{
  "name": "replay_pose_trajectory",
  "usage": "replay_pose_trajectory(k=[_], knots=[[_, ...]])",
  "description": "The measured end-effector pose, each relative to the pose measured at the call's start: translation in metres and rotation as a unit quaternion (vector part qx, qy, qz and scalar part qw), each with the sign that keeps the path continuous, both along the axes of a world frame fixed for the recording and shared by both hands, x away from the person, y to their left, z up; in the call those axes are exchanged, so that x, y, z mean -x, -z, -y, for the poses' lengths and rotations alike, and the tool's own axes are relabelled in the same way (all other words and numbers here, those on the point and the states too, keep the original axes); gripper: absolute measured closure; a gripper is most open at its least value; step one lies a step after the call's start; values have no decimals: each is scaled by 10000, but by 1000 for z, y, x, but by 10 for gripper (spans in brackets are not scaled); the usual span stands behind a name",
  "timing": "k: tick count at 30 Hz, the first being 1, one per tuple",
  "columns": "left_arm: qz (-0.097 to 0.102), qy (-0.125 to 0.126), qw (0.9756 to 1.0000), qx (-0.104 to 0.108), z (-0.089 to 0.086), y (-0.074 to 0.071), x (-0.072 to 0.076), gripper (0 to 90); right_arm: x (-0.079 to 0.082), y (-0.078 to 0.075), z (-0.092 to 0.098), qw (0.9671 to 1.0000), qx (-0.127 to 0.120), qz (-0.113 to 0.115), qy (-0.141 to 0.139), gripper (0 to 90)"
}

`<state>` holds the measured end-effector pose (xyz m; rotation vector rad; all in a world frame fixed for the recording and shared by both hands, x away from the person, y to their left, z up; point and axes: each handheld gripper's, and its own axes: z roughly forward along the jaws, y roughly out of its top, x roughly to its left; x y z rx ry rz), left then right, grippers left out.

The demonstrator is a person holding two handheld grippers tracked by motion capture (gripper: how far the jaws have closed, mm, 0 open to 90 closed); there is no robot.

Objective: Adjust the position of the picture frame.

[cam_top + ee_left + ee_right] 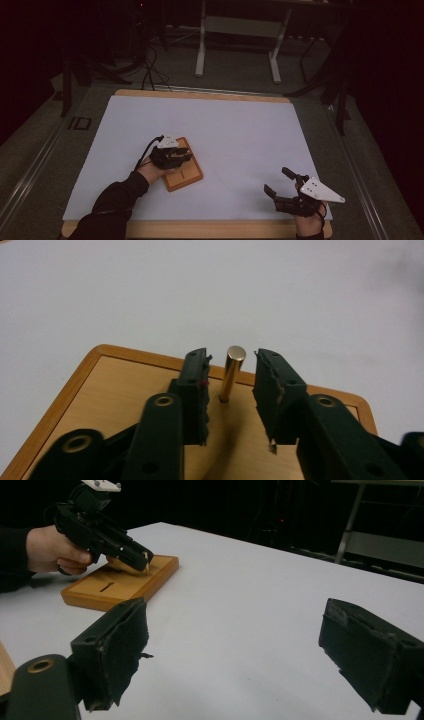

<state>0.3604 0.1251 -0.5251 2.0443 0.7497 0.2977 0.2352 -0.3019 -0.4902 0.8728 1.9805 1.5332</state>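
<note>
A small wooden block (189, 179) (120, 390) (127, 580) lies on the white sheet, left of centre. It has a dark slot (106, 586) in its top. A brass pin (231, 371) stands upright in the block near its far end. My left gripper (183, 153) (231, 387) (144, 558) hangs over the block. Its jaws stand on either side of the pin, with a thin gap on each side, so it is open. My right gripper (276, 180) (240, 652) rests near the front right of the sheet, wide open with nothing between its jaws.
The white sheet (230, 125) covers most of the wooden table (210, 230). Behind the table stand a white metal frame (237, 27) and cables (150, 67) on the dark floor. A dark sleeve (115, 202) comes in at the front left.
</note>
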Motion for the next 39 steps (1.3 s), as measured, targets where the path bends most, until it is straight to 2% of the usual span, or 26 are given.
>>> replay_pose_trajectory(k=[3,6,8,13,19,26,28,39], knots=[[25,62,10000,-46,2,2,-1,736,0,0,0,10000,-7,-18,-13,119],[47,67,9998,-188,3,4,-2,794,0,0,0,10000,-5,-18,-3,119],[53,82,9998,-177,3,6,-2,831,0,1,1,10000,10,-25,-2,126],[160,70,9997,-165,3,8,-1,846,-1,1,0,10000,25,-28,2,127],[250,35,9991,-336,5,4,3,852,-1,1,0,10000,35,-38,11,127],[299,78,9990,-332,6,-4,5,853,-1,1,1,10000,25,-56,12,127],[315,126,9991,-260,9,-10,6,853,-2,1,0,10000,23,-60,6,127],[628,245,9976,-137,27,-40,10,853,-2,1,2,10000,-10,-71,16,127]])
